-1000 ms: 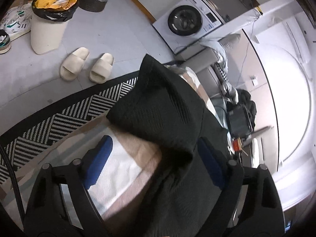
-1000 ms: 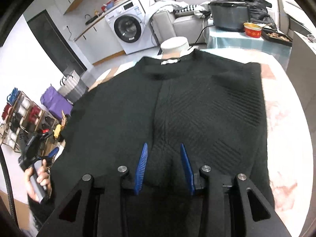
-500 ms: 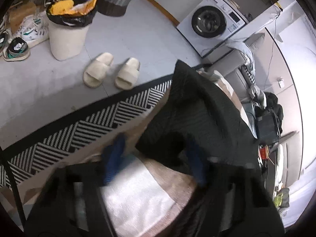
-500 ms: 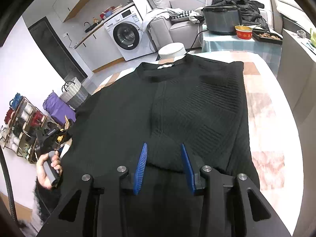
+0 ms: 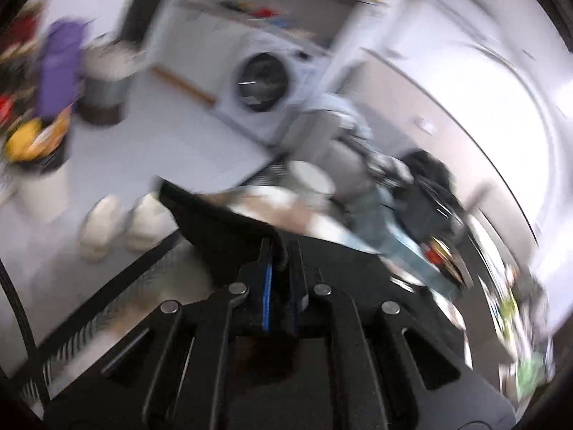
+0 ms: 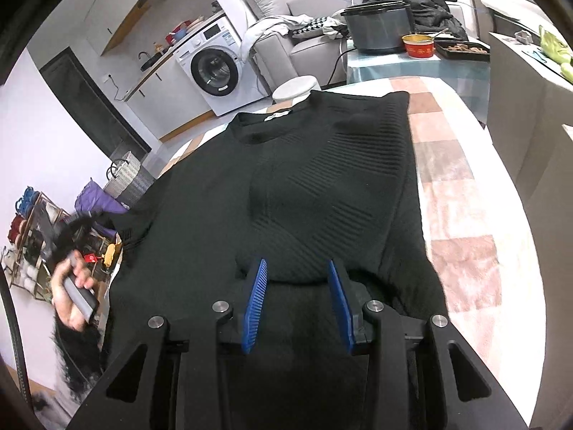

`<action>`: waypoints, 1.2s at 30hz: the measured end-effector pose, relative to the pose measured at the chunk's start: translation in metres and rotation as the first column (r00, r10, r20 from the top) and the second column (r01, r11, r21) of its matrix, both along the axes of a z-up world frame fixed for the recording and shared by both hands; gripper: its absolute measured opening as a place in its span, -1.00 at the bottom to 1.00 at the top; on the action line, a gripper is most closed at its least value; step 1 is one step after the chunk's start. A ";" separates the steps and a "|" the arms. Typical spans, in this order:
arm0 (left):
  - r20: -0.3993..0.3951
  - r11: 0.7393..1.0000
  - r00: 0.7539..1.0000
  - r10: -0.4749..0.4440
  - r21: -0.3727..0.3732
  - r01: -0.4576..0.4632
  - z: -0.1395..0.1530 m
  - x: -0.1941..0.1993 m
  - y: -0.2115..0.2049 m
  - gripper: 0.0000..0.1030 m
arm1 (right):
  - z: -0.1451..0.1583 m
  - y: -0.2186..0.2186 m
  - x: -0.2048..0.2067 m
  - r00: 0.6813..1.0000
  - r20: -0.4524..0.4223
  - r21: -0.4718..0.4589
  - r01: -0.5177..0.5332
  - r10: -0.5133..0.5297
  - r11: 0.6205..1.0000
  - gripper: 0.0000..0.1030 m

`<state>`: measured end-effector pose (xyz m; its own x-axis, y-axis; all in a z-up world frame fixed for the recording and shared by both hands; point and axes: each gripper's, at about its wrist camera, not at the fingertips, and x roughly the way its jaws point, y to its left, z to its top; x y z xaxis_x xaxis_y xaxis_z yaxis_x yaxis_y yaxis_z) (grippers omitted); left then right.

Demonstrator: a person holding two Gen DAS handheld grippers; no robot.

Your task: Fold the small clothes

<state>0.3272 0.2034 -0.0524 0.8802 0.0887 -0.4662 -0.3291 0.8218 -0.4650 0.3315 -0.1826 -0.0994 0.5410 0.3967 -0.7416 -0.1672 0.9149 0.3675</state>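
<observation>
A black knit sweater [image 6: 322,186] lies spread on the table [image 6: 465,197], collar at the far end. My right gripper [image 6: 297,263] is at the near hem, shut on a bunched fold of the knit that bulges between its blue pads. In the blurred left wrist view, my left gripper [image 5: 281,247] is shut with dark fabric of the sweater [image 5: 222,225] pinched between its pads at the garment's left edge. From the right wrist view, a hand [image 6: 71,297] holds that left gripper at the table's left side, beside a raised black sleeve.
A pink patchwork cloth covers the table. Beyond it stand a white stool [image 6: 297,86], a washing machine [image 6: 215,71] and a side table with a cooker [image 6: 379,28] and a red bowl [image 6: 419,44]. Slippers [image 5: 118,222] and a bin [image 5: 35,165] are on the floor to the left.
The left gripper's jaws went from wide apart around the sweater's edge to shut on it, and it rose and rolled. The right gripper kept its grip and shifted with the hem.
</observation>
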 end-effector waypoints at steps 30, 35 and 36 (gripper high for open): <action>-0.295 0.905 0.856 -0.425 -0.152 0.397 -0.096 0.029 -0.074 0.13 | -0.030 -0.003 0.009 0.995 -0.091 0.032 0.048 -0.045 0.998 -0.29; -0.305 0.903 0.850 -0.430 -0.148 0.403 -0.096 0.023 -0.083 0.13 | -0.047 0.016 0.028 0.987 -0.155 0.070 0.052 -0.040 0.996 -0.29; -0.307 0.903 0.850 -0.429 -0.147 0.403 -0.096 0.022 -0.083 0.13 | -0.051 0.019 0.033 0.984 -0.169 0.064 0.064 -0.053 0.996 -0.29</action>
